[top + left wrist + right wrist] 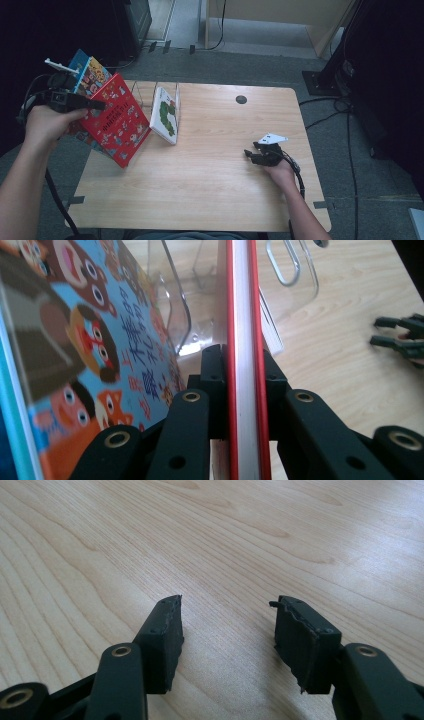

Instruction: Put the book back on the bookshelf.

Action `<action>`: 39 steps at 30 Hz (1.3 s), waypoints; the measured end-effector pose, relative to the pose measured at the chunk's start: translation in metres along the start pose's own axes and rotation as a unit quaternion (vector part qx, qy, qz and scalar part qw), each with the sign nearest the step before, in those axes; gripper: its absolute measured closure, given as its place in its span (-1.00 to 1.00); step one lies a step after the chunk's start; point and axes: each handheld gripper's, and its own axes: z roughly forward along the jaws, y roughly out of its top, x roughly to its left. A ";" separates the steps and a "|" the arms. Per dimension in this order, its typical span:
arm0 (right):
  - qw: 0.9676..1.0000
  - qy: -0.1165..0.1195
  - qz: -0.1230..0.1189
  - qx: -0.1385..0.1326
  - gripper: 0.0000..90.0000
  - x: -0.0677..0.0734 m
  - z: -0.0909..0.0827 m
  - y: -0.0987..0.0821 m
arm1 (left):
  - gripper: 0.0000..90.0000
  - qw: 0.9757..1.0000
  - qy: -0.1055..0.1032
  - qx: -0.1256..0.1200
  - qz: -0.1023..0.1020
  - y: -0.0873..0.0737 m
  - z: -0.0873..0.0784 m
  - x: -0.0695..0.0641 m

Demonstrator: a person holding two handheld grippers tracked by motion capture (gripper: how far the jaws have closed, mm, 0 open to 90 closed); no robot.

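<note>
Two claws show: the left claw [243, 385] clamps a thin red hardcover picture book [118, 120] tilted above the wooden table's [210, 175] far-left edge, while the right claw [227, 630] rests released at the right.

The left gripper [245, 375] has its two black jaws pressed against the covers of a red book [243, 315], seen edge-on with its white page block running straight up between the pads. Just to the left leans a blue book [90, 355], its cover crowded with cartoon animals and red lettering (tilted, its face turned toward the camera). Behind both stands a clear rack [175, 315], its curved dividers rising from the table [345, 315]. At the far right edge, the right gripper [400, 335] rests low over the wood, apart from the books.
</note>
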 end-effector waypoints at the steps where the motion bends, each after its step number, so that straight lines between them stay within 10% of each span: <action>1: 1.000 0.000 0.000 0.000 0.00 0.000 0.000 0.000 | 0.78 1.000 0.001 0.000 -0.002 0.002 0.002 0.000; 32: 1.000 0.001 0.001 0.002 0.00 -0.001 0.000 0.000 | 0.78 0.998 0.042 -0.026 -0.045 0.042 0.049 0.005; 39: 1.000 0.002 0.000 0.001 0.01 -0.001 0.000 0.001 | 0.77 0.999 0.026 0.006 -0.040 0.046 0.051 0.006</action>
